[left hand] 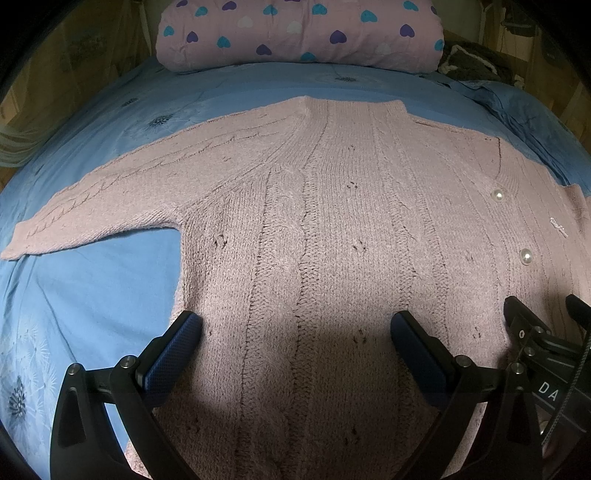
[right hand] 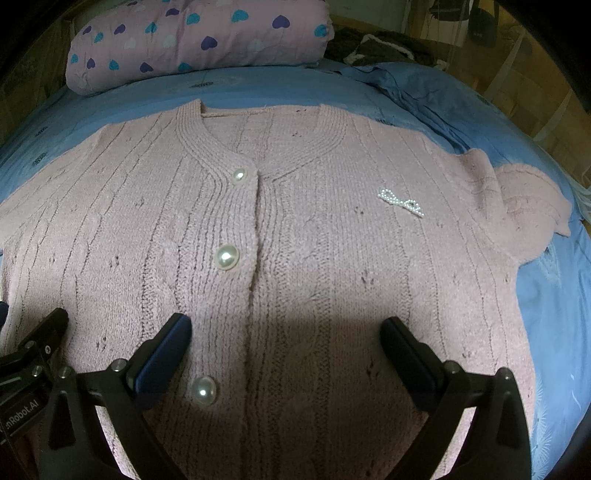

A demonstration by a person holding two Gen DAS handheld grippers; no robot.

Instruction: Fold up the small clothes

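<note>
A pink cable-knit cardigan [left hand: 332, 221] lies flat, front up, on a blue bedsheet [left hand: 92, 295]. Its left sleeve [left hand: 110, 199] stretches out to the left. In the right wrist view the cardigan [right hand: 295, 258] shows pearl buttons [right hand: 227, 257], a pearl bow [right hand: 400, 201] and a bunched right sleeve [right hand: 528, 206]. My left gripper [left hand: 295, 328] hovers open over the cardigan's left half, holding nothing. My right gripper [right hand: 286, 332] hovers open over the button line, also holding nothing. The right gripper's body [left hand: 535, 332] shows at the left wrist view's right edge.
A rolled pink quilt with hearts [left hand: 299, 33] lies across the head of the bed. Dark clothing [right hand: 380, 48] and crumpled blue fabric [right hand: 424, 96] sit at the far right. Wooden walls [left hand: 66, 55] surround the bed.
</note>
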